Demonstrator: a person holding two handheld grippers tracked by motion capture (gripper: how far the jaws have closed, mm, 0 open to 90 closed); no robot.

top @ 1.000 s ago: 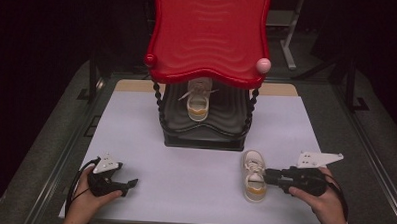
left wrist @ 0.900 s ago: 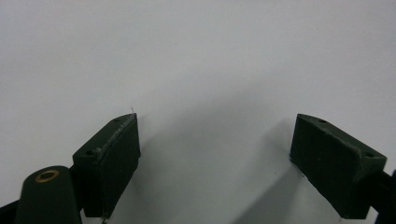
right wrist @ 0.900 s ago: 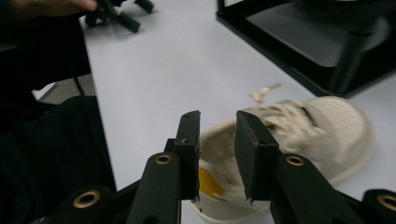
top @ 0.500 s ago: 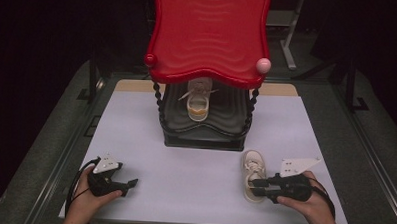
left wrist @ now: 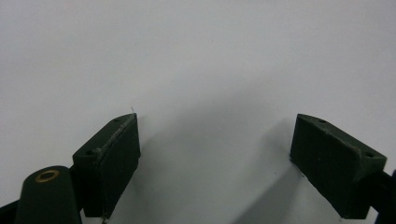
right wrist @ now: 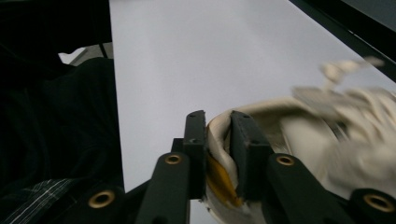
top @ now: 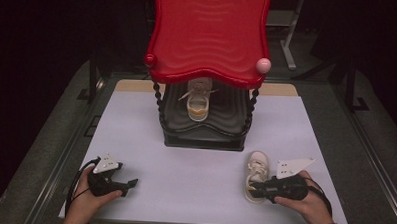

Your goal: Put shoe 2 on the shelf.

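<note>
light: bright table [top: 135, 140], dark surroundings | shadows: soft | blur: shoe [right wrist: 327, 135] in right gripper view

No readable text, labels, brand marks or nos. anywhere: shoes, red shelf, table and grippers all appear plain, unmarked.

Right tongs [top: 254, 188] lower and nearer the table edge, jaws just closing, now pinching shoe [top: 256, 170] heel.

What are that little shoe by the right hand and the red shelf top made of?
The shoe: probably soft cream fabric or faux leather, since its heel wall buckles between the right tongs; laces are on top.
The red shelf top: likely moulded plastic, glossy, with rippled ridges catching light.
</note>
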